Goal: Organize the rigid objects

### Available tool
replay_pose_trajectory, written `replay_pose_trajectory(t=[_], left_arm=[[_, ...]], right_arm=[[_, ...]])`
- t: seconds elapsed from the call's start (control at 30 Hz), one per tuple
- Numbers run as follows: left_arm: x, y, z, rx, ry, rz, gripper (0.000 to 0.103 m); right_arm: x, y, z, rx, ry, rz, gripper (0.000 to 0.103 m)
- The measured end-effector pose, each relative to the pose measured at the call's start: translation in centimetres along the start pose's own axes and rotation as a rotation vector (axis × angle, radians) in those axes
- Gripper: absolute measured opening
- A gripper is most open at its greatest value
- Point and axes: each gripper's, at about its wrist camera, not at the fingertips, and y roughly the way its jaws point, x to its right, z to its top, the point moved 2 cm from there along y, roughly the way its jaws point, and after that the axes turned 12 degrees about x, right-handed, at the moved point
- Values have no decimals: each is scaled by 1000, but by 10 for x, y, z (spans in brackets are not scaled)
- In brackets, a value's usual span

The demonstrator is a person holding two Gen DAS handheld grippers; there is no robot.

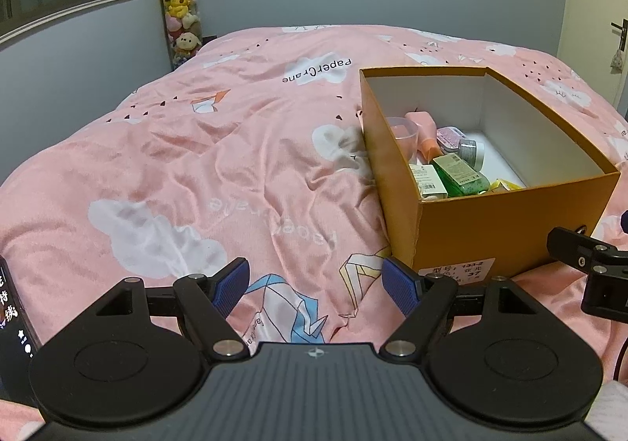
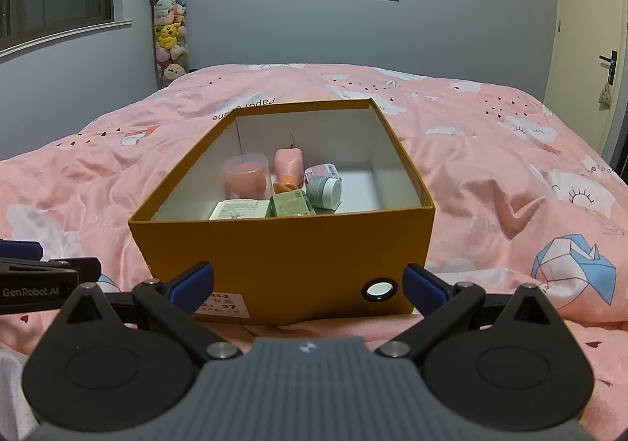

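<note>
An open orange shoebox (image 2: 282,256) sits on a bed covered by a pink quilt (image 1: 196,166) printed with clouds and paper cranes. It serves as the landmark here.

The right gripper (image 2: 308,286) hangs just in front of the shoebox's near wall, its blue-padded fingers (image 2: 192,280) spread wide on either side of the white size label and the round eyelet on that wall. The jaws are released and hold nothing; whether the pads touch the cardboard cannot be told.

The left gripper (image 1: 316,284) is to the left of the shoebox, over bare quilt, also spread wide and empty. Its right pad lies near the box's front left corner (touching or not, the view does not show).

Inside the shoebox, gathered toward its left side, are small items: a clear plastic cup (image 2: 246,176) with something pink in it near the left wall, a pink tube with an orange cap (image 2: 288,168) beside it, a small grey jar (image 2: 324,191) lying on its side, a green bottle (image 1: 465,176), and a white labelled box (image 1: 428,182) nearest the front wall. The right half of the box floor shows white.

Beyond the shoebox, in the far corner of the room, stands a tall clear column of plush toys (image 2: 169,32) topped by a panda.
</note>
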Motion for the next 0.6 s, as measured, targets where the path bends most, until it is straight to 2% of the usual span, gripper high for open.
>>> replay_pose_trajectory(t=[0.6], left_arm=[[-2,-1,0,3,9,6,90]], right_arm=[[-1,1,-1,-2,9,5,100]])
